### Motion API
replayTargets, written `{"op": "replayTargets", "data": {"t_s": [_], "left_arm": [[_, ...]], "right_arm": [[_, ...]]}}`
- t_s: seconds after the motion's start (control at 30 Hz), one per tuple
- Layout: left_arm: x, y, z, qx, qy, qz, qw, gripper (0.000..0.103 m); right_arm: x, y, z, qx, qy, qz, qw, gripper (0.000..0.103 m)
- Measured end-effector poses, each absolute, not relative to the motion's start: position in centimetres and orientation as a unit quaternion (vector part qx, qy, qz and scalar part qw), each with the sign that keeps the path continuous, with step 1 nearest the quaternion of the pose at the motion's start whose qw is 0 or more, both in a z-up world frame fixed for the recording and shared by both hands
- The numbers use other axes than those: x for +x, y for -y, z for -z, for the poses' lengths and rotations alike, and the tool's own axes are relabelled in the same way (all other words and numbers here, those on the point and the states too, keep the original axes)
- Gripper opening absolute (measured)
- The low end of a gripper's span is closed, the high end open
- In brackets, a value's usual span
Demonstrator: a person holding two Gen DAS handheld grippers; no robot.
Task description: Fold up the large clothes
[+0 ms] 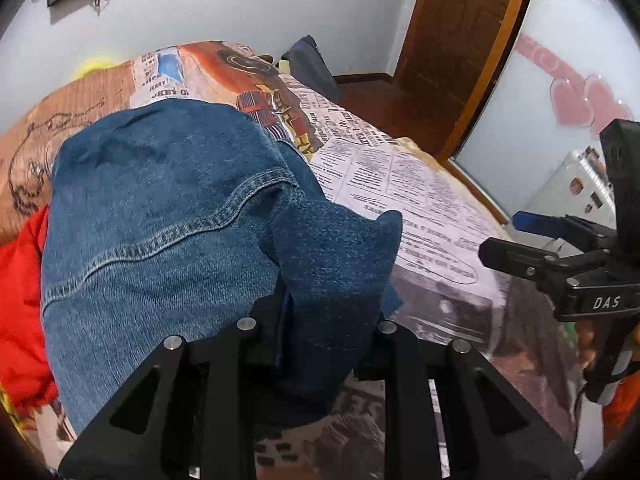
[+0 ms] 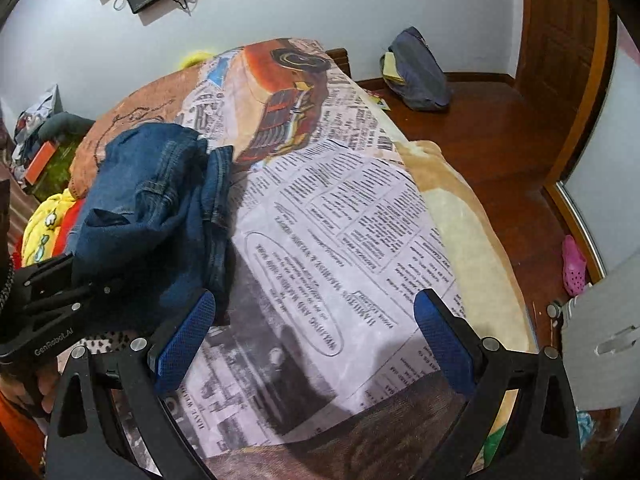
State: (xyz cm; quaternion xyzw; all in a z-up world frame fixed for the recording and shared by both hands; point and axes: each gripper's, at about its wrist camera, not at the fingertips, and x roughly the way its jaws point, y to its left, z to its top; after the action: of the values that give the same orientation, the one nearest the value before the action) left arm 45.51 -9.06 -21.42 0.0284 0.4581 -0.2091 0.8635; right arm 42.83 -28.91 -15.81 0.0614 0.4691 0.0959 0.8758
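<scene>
Blue denim jeans [image 1: 160, 220] lie in a heap on the bed's newspaper-print blanket [image 1: 400, 184]. My left gripper [image 1: 318, 312] is shut on a bunched fold of the jeans, which rises between its black fingers and hides the tips. In the right wrist view the jeans [image 2: 160, 208] sit at the left of the blanket [image 2: 340, 240], with the left gripper [image 2: 68, 276] clamped on their near edge. My right gripper [image 2: 316, 340] hangs open above the blanket with nothing between its blue pads [image 2: 186, 344]. It also shows at the right of the left wrist view as the right gripper [image 1: 504, 238].
A red garment [image 1: 20, 300] and a yellow one [image 2: 44, 228] are piled left of the jeans. A tan blanket [image 2: 460, 208] edges the bed's right side. On the wooden floor [image 2: 500, 140] lie a dark bag [image 2: 420, 72] and a pink shoe [image 2: 574, 266].
</scene>
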Motion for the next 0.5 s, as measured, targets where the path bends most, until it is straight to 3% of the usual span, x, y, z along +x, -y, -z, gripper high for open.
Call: {"op": "replayTargets", "data": {"t_s": [0.13,0.27,0.5], "left_arm": [[45.1,10.5,21.7,0.041,-0.459,0.188,0.867,0.023],[44.5,11.8,21.1,0.029,-0.474,0.218,0.852,0.064],[41.4,8.7,16.9,0.039,-0.442,0.199,0.874,0.067]], "right_arm": [[42.5,28.2,15.4,0.05,-0.461,-0.104,0.88,0.099],[41.9,27.7,14.5,0.042,-0.455,-0.106,0.883,0.099],[40.5,26.7,13.1,0.05,-0.446,-0.127,0.885,0.099]]}}
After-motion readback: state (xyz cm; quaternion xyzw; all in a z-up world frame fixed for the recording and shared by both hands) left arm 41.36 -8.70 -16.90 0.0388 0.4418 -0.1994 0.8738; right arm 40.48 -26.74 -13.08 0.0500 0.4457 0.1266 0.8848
